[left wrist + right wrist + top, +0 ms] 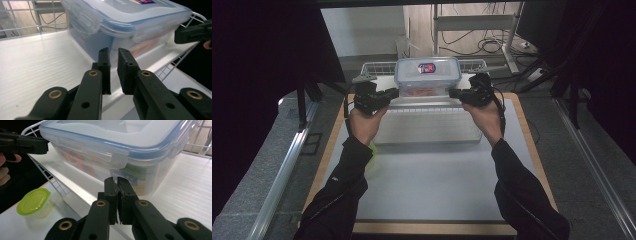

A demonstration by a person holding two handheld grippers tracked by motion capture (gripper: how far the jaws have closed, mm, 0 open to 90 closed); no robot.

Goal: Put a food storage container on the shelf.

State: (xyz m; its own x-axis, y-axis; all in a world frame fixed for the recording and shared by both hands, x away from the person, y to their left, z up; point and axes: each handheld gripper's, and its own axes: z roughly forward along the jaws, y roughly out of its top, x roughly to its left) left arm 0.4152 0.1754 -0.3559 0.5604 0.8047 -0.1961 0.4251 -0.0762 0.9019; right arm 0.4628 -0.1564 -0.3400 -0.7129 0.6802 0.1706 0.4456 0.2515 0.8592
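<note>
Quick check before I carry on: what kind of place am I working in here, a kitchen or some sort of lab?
Probably a lab or recording workspace, not a kitchen. A wood-edged grey tabletop sits between dark curtains, with a metal frame and loose cables on the bare floor behind. The clear plastic lidded food box looks staged.

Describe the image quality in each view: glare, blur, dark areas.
High view: both sides beyond the table are nearly black, and the light falls mostly on its middle. Left gripper view: the tray glares white; the clear container is soft. Right gripper view: sharper; the green-lidded tub is slightly blurred.
</note>
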